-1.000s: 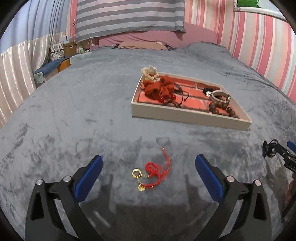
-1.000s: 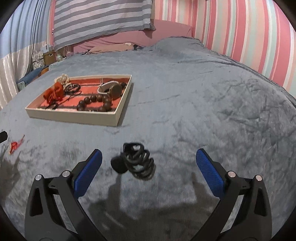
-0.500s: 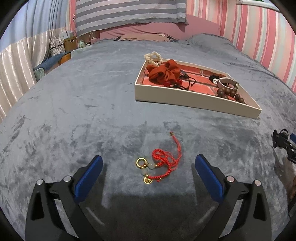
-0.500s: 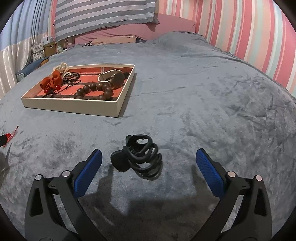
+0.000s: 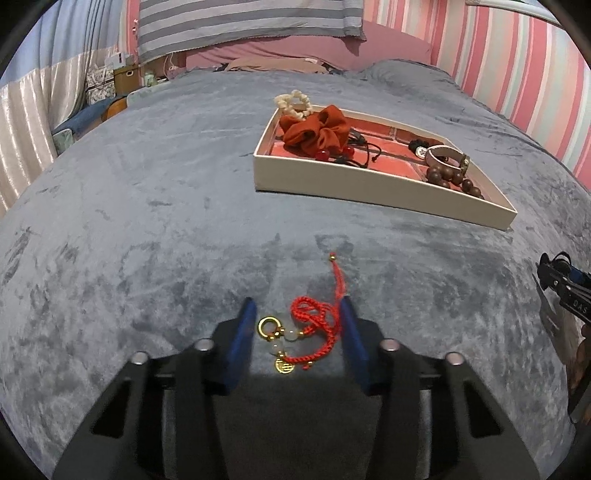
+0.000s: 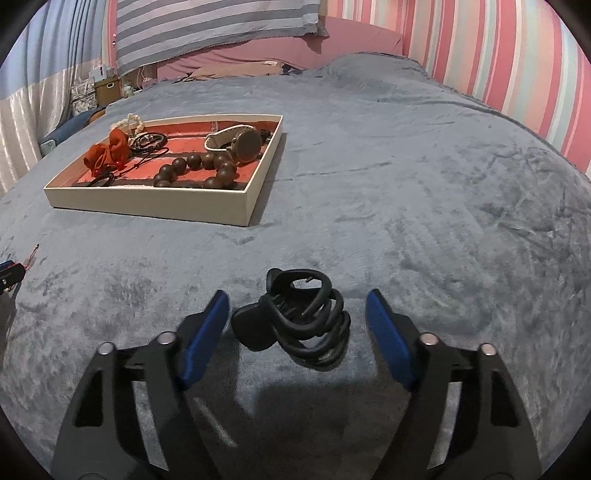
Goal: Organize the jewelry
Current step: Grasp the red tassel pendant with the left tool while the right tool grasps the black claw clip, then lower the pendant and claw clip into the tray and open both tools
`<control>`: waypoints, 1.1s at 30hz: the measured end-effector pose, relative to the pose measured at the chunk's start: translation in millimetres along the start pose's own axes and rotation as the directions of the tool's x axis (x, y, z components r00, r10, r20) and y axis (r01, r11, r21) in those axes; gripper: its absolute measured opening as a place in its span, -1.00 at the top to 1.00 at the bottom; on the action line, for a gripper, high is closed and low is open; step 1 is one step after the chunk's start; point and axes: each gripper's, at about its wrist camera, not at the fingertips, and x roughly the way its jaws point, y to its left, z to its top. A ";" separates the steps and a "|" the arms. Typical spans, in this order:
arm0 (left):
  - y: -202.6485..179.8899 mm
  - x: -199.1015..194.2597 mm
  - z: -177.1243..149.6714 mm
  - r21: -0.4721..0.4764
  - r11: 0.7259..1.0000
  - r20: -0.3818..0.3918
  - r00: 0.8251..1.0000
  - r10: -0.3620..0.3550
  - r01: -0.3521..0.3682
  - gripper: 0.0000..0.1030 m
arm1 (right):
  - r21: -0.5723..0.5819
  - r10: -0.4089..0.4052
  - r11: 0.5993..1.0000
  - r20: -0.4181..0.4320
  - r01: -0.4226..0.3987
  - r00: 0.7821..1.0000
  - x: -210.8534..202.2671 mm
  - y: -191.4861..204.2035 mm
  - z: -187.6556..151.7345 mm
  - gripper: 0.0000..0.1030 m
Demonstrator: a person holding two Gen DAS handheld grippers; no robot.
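The left gripper (image 5: 298, 321) sits low over the grey blanket (image 5: 147, 221), its jaws just closing in around one red cord bracelet (image 5: 314, 325) with gold charms. The right blue pad touches the cord; the left pad stands just beside the gold ring, so the bracelet lies between them on the blanket, not yet pinched. The right gripper (image 6: 297, 314) has also been narrowing, its jaws halfway in on either side of one black hair claw (image 6: 299, 321), with a gap at each pad.

Beyond both stands one cream tray (image 6: 147, 206) with a red lining. In it lie one rust scrunchie (image 5: 317, 127), one string of dark wooden beads (image 6: 199, 171), one watch with a pale strap (image 6: 236, 142), and black cords (image 6: 147, 142). One cream bead bracelet (image 5: 293, 101) rests at the far corner rim.

The left view shows the tip of the right gripper at its right edge; the right view shows only the left gripper's tip and the cord's tail at its left edge. The claw's shape is clear only from the right wrist.

Behind, a striped cloth (image 6: 214, 26) hangs over pink bedding, with striped walls around. Nothing lies between the grippers and the tray.
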 end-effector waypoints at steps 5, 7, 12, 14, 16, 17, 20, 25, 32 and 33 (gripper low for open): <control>-3.3 -2.3 -0.4 0.012 1.000 0.007 1.000 -0.007 0.007 0.48 | -0.002 0.004 1.000 -0.004 -0.004 1.000 1.4 0.9 0.0 -0.18; -4.6 -2.9 -0.6 0.015 1.000 0.010 1.000 -0.004 0.004 0.52 | -0.009 0.002 1.000 -0.005 -0.002 1.000 1.4 1.8 -0.1 -0.14; -5.6 -2.7 0.8 0.022 1.000 0.010 1.000 -0.015 0.015 0.71 | -0.004 0.003 1.000 -0.004 -0.003 1.000 1.2 2.6 -0.2 -0.14; -6.7 -2.6 1.5 0.027 1.000 0.011 1.000 -0.016 0.016 0.73 | 0.002 0.004 1.000 -0.003 -0.004 1.000 1.3 1.8 0.5 -0.14; -7.4 -2.4 3.6 0.027 0.999 0.012 1.000 -0.018 0.018 0.76 | 0.008 0.002 1.000 0.007 -0.002 1.000 -1.3 1.0 1.1 -0.14; -7.1 -2.9 5.5 0.025 0.999 0.015 1.000 -0.021 0.021 0.77 | 0.009 0.003 1.000 0.011 -0.003 1.000 -3.0 1.0 1.8 -0.14; -7.4 -5.4 12.3 0.019 0.999 0.025 0.999 -0.032 0.032 0.78 | 0.013 0.007 1.000 0.025 -0.008 1.000 -9.5 0.3 7.3 -0.14; -11.0 -20.2 34.5 0.024 0.998 0.076 0.995 -0.059 0.058 0.79 | 0.012 0.030 0.999 0.053 -0.031 0.998 -18.3 4.8 26.8 -0.14; -25.2 -28.7 93.7 0.057 0.995 0.157 0.984 -0.085 0.077 0.79 | 0.020 0.073 0.997 0.086 -0.075 0.994 -14.5 19.7 69.5 -0.14; -29.0 -27.0 103.8 0.067 0.995 0.166 0.983 -0.079 0.069 0.79 | 0.022 0.080 0.996 0.089 -0.082 0.993 -11.4 22.7 75.8 -0.14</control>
